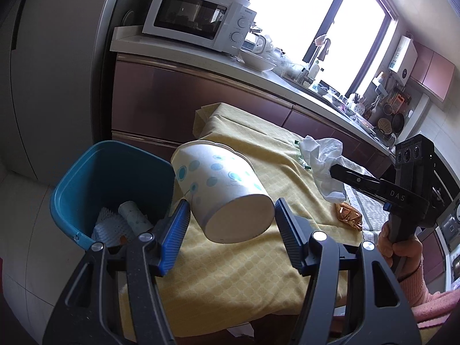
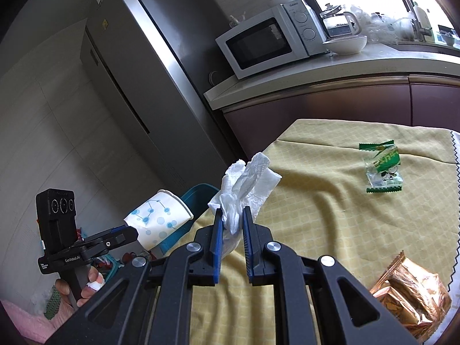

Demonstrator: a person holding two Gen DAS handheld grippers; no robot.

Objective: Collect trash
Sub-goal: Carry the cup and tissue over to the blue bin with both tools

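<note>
My left gripper is shut on a white paper cup with blue dots, held on its side with its base toward the camera. The cup hangs over the table's left end beside a blue bin, which holds another cup and white foam mesh. My right gripper is shut on a crumpled white tissue, lifted above the yellow tablecloth. A green wrapper and a gold wrapper lie on the cloth. In the right wrist view the cup sits in front of the bin.
A kitchen counter runs behind the table, with a white microwave, a bowl and a kettle on it. A tall grey fridge stands at the left. A person's hand grips the right gripper's handle.
</note>
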